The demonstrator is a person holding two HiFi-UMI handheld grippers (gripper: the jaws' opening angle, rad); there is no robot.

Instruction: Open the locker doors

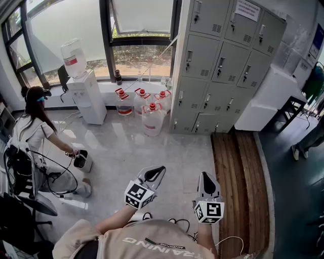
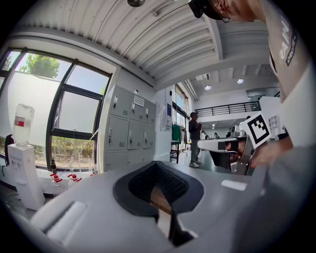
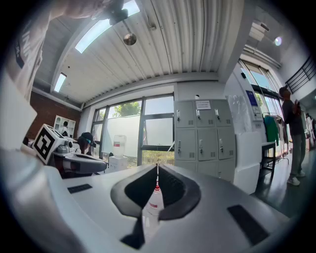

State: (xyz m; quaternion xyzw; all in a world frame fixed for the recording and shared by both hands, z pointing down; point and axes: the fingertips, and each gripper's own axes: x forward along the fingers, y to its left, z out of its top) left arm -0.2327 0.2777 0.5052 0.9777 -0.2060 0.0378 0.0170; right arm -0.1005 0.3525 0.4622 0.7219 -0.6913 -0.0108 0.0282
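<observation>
The locker bank stands against the wall beside the window, and every one of its grey doors is closed, each with a small upright handle. A white paper notice is stuck on one top door.

Both grippers hang well in front of the lockers, far from any door. The left gripper has its jaws pressed together at the tips with nothing between them; its own view looks past them toward the lockers. The right gripper sits beside it, a little nearer the lockers' right side. Its jaws are also closed tip to tip and hold nothing.

Four clear water jugs with red caps stand on the floor just left of the lockers' foot, under the window. Farther left of the lockers is a white water dispenser with a bottle on top. Farther left still, a person with long dark hair crouches on the floor.

A white cabinet stands just right of the lockers. A strip of wooden flooring runs from the lockers' foot toward the grippers.
</observation>
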